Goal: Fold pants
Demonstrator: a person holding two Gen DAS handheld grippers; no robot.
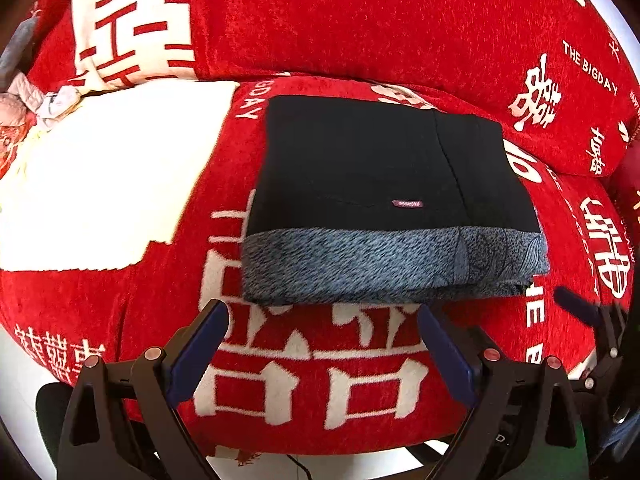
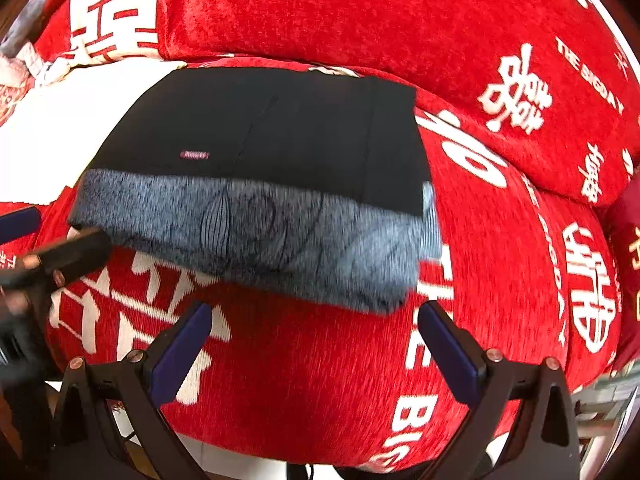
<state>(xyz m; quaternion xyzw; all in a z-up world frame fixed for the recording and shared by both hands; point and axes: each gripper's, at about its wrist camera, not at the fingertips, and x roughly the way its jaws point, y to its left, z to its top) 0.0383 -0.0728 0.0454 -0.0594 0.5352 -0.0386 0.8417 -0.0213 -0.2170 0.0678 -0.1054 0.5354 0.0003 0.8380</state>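
The pants (image 1: 384,184) are seen folded into a compact rectangular bundle, laid flat on the seat of a red sofa cover (image 1: 320,380) printed with white characters and the words "THE BIGDAY". The outer fabric is black, with a small pink label (image 1: 407,203) near the lower edge, and a band of grey fleece lining (image 1: 360,264) is exposed along the side nearest the cameras. Behind the bundle, a red back cushion (image 1: 360,20) is set against the seat.

The left gripper (image 1: 322,344) is held just short of the lining edge, its jaws spread wide and nothing caught between them. The right gripper (image 2: 316,340) is likewise held before the bundle's right corner, its jaws released and apart from the cloth. In the right wrist view the lining is blurred, and the left gripper is glimpsed at the left edge, close to the bundle's corner; contact cannot be told.
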